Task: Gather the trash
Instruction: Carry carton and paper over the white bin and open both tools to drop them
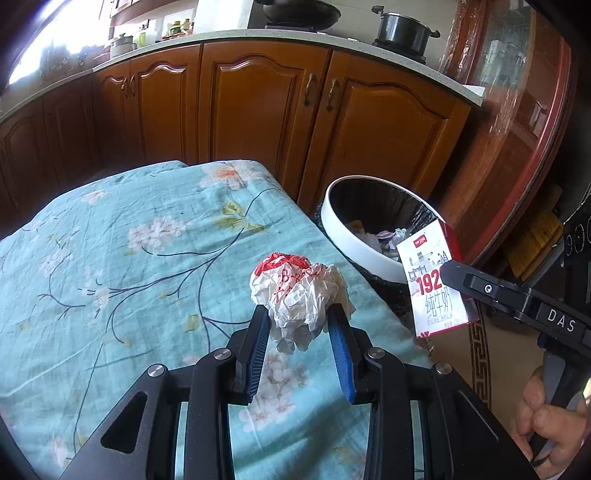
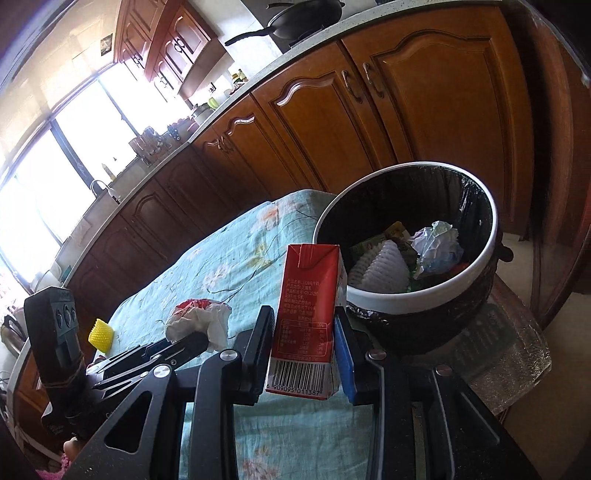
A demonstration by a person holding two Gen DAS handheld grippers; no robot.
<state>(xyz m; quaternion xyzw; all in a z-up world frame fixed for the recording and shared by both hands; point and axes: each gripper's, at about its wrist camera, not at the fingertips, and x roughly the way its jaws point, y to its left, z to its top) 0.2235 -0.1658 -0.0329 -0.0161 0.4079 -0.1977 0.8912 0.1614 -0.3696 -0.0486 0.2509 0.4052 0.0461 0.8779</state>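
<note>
My left gripper is shut on a crumpled white and red paper wrapper just above the flowered blue tablecloth. The wrapper also shows in the right wrist view. My right gripper is shut on a red and white milk carton, held upright in front of the bin. The carton shows in the left wrist view beside the bin. The white-rimmed trash bin with a black liner stands off the table's right edge and holds crumpled paper and other trash; it also shows in the left wrist view.
A yellow ridged object lies on the cloth at the left. Brown kitchen cabinets run behind the table under a counter with a black pot and a wok. A wooden glass-fronted door stands at the right.
</note>
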